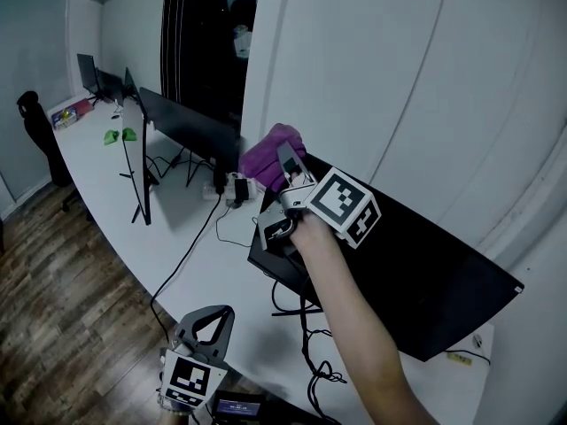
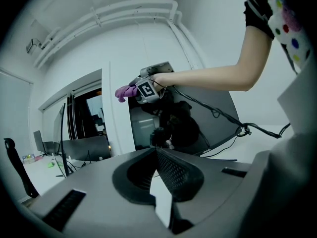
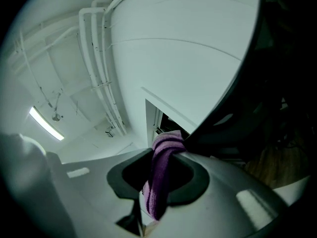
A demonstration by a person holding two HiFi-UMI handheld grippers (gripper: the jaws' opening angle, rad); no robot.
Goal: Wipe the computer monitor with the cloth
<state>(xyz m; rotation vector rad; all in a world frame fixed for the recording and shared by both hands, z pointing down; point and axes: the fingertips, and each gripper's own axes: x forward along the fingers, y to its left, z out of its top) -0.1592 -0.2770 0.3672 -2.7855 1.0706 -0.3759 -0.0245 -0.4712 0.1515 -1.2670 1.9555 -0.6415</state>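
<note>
A purple cloth [image 1: 268, 155] is bunched in my right gripper [image 1: 282, 168], which is shut on it and holds it against the upper left corner of the near black monitor [image 1: 425, 273]. In the right gripper view the cloth [image 3: 161, 175] hangs between the jaws, touching the dark monitor edge [image 3: 233, 93]. My left gripper [image 1: 219, 312] is low at the desk's front edge, shut with nothing in it. From the left gripper view I see the right gripper [image 2: 143, 89], the cloth [image 2: 125, 91] and the monitor [image 2: 198, 120] ahead.
A long white desk [image 1: 97, 162] runs back to the left with more monitors [image 1: 182, 127], a thin upright screen [image 1: 137, 162], cables [image 1: 190, 246] and green items [image 1: 120, 135]. A white wall [image 1: 416, 78] stands behind. Wooden floor [image 1: 53, 299] lies at left.
</note>
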